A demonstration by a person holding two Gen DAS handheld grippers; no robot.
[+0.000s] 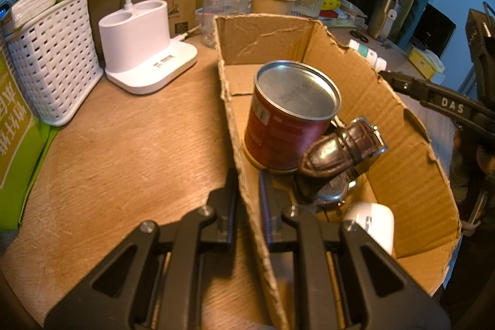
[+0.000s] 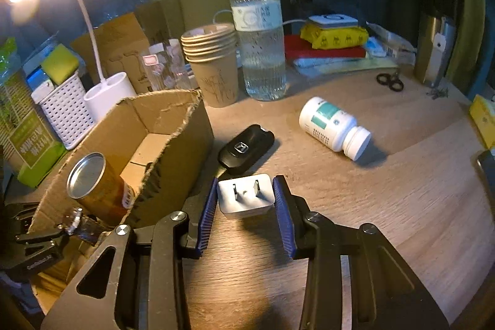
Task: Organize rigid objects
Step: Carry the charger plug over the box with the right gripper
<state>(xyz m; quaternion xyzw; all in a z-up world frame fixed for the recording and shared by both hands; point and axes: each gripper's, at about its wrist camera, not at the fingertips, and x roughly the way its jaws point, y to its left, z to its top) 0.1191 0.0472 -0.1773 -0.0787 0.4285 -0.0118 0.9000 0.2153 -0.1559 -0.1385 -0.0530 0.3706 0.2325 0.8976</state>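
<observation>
The right claw (image 2: 246, 206) sits low in the middle of its frame with its 2 blue pads on either side of a white plug adapter (image 2: 246, 196), prongs facing the camera; the pads are at or almost at its sides, and I cannot tell whether they already squeeze it or only bracket it. Just above the adapter lies a black car key (image 2: 246, 149), and further right a white pill bottle (image 2: 335, 127) lies on its side on the wooden table (image 2: 386, 206). The left claw (image 1: 247, 197), at the bottom centre of its frame, pinches the near wall of the cardboard box (image 1: 278, 30), 1 finger outside and 1 inside, narrowly closed on the cardboard, apparently steadying it. Inside the box stand or lie a red tin can (image 1: 287, 119), a watch with a brown strap (image 1: 343, 150) leaning against the can, and a white rounded object (image 1: 374, 221) at the lower right that I cannot identify. Judging by this, the sorting is partly done: 3 things are in the box, while the adapter, key and pill bottle remain outside. Paper cups (image 2: 213, 57) and a water bottle (image 2: 258, 30) stand behind, possibly not part of the job.
</observation>
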